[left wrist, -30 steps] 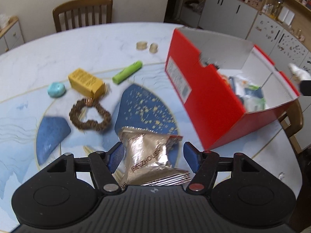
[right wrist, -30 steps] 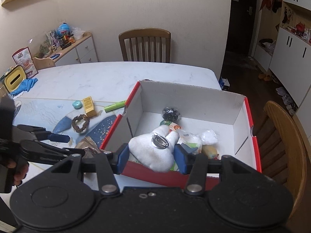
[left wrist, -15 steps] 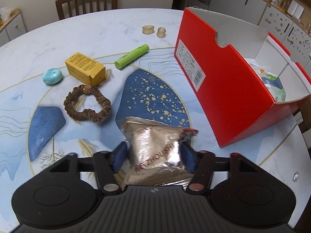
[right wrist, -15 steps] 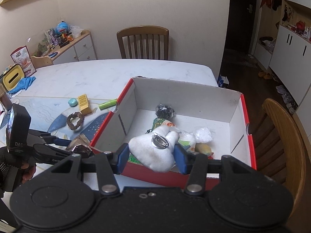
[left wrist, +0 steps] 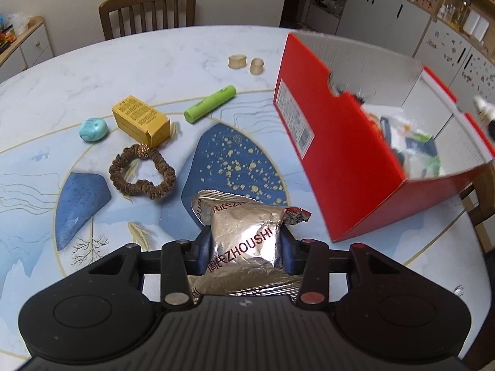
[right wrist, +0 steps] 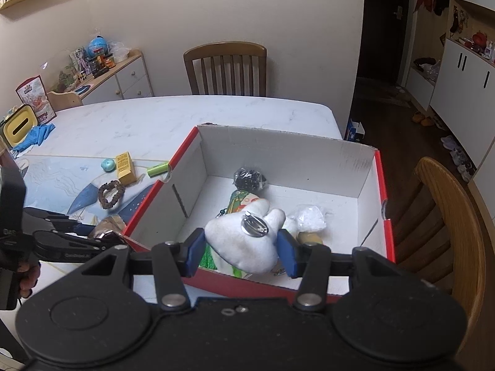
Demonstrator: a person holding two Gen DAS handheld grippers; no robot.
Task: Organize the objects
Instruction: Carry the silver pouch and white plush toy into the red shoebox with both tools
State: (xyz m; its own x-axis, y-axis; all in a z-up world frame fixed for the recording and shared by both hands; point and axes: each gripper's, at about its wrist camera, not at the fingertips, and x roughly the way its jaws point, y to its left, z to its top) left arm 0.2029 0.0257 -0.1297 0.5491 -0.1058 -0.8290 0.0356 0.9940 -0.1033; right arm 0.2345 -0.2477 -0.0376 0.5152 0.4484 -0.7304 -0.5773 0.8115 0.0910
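Observation:
A crinkled silver foil snack packet (left wrist: 244, 216) lies on the patterned table mat, between the blue pads of my left gripper (left wrist: 244, 239). The jaws are closing and both pads press its sides. In the right wrist view the left gripper (right wrist: 102, 238) and the packet (right wrist: 106, 225) sit just left of the red box (right wrist: 278, 151). My right gripper (right wrist: 241, 249) is shut on a white plush toy (right wrist: 225, 232) with a metal pin, held above the box's near rim. In the left wrist view the box (left wrist: 340, 142) stands open to the right.
On the mat lie a brown scrunchie (left wrist: 142, 171), a yellow carton (left wrist: 140, 120), a teal pebble (left wrist: 92, 129), a green tube (left wrist: 210, 103) and two small wooden pieces (left wrist: 244, 63). The box holds a black bundle (right wrist: 250, 178) and several packets. A wooden chair (right wrist: 445, 216) stands to its right.
The left jaws have narrowed from well apart to pressing the foil packet's sides. The right gripper has carried the plush toy a little further over the box.

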